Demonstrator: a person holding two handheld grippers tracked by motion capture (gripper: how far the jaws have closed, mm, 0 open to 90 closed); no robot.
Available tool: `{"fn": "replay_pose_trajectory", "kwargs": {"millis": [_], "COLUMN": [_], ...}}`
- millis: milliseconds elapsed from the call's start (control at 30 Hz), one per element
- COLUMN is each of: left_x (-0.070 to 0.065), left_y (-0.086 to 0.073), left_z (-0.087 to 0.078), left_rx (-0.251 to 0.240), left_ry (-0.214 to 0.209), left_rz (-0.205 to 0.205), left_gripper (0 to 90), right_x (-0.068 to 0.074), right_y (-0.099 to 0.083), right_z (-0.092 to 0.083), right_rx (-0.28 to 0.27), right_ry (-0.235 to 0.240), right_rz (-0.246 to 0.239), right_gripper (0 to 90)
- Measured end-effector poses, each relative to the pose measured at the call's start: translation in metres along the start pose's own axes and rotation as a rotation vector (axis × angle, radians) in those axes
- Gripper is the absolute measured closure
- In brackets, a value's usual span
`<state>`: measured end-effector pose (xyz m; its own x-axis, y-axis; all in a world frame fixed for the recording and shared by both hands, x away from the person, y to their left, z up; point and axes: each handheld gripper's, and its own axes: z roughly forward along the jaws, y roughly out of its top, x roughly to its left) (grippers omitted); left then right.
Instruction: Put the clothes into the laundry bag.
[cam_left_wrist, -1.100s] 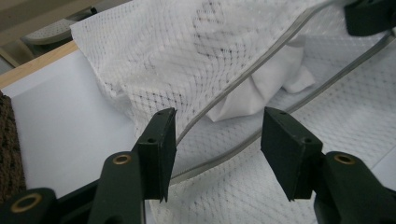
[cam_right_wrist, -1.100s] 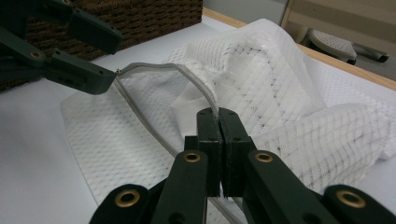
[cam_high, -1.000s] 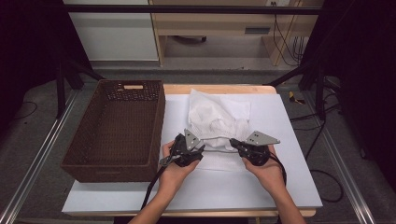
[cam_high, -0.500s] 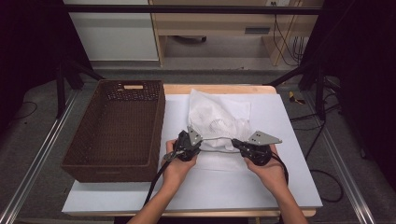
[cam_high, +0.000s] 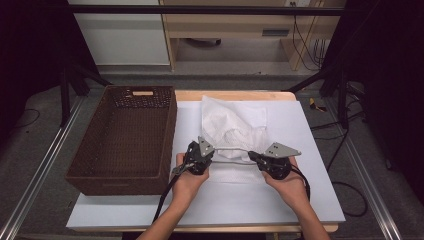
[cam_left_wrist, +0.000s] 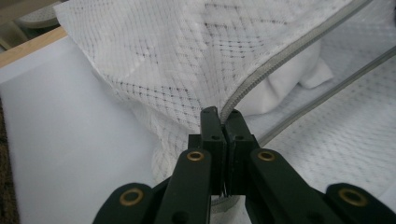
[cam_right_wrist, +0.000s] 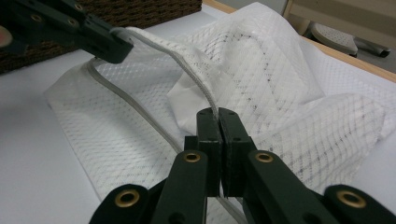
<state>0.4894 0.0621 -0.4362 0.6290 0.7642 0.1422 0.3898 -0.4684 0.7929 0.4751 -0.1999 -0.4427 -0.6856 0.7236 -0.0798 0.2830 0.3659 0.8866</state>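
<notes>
A white mesh bag (cam_high: 235, 122) with a grey zipper edge (cam_left_wrist: 280, 56) lies on the white table (cam_high: 310, 165), and white cloth (cam_left_wrist: 289, 79) shows inside its mouth. My left gripper (cam_high: 212, 151) is at the bag's near left corner. Its jaws have just been closing and now pinch the zipper edge (cam_left_wrist: 222, 119). My right gripper (cam_high: 252, 156) is shut on the same zipper edge (cam_right_wrist: 216, 116) further right. The edge (cam_right_wrist: 187, 65) runs lifted between the two, with the left gripper (cam_right_wrist: 112, 46) holding its far end.
A dark brown wicker basket (cam_high: 171, 127) stands to the left of the bag, close to my left hand. Bare white tabletop lies in front of both hands and to the right. The table's wooden rim (cam_high: 235, 95) runs behind the bag.
The left gripper has shifted a little at the bag's near left corner. The right gripper and the bag have kept their places.
</notes>
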Motion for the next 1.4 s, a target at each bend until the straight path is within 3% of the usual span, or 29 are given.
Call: {"fn": "replay_pose_trajectory", "kwargs": {"millis": [233, 500, 733, 933, 1067, 1233, 1400], "left_x": [0.002, 0.008, 0.005, -0.004, -0.009, -0.009, -0.01], "left_y": [0.008, 0.016, 0.018, 0.001, -0.01, -0.022, -0.031], "left_z": [-0.014, -0.027, -0.037, -0.035, -0.03, -0.022, -0.015], "left_rx": [-0.02, -0.041, -0.055, -0.023, 0.003, 0.024, 0.053], "left_ry": [-0.016, -0.021, -0.047, -0.079, -0.076, -0.085, -0.09], "left_rz": [-0.013, -0.037, -0.038, -0.038, -0.015, -0.032, -0.031], "left_gripper": [89.0, 89.0, 89.0, 88.7, 88.4, 87.5, 86.9], "right_x": [0.0, 0.008, 0.011, 0.013, 0.014, 0.016, 0.014], "right_y": [0.004, 0.024, 0.025, 0.012, -0.001, -0.017, -0.019], "right_z": [-0.003, -0.011, -0.021, -0.022, -0.017, -0.006, -0.004], "right_rx": [0.021, 0.034, 0.037, 0.055, 0.068, 0.122, 0.135], "right_ry": [-0.004, -0.011, 0.0, 0.027, 0.045, 0.065, 0.073], "right_rz": [0.01, -0.027, -0.04, -0.054, -0.055, -0.083, -0.092], "right_gripper": [88.9, 88.9, 88.9, 88.9, 88.4, 88.1, 88.0]}}
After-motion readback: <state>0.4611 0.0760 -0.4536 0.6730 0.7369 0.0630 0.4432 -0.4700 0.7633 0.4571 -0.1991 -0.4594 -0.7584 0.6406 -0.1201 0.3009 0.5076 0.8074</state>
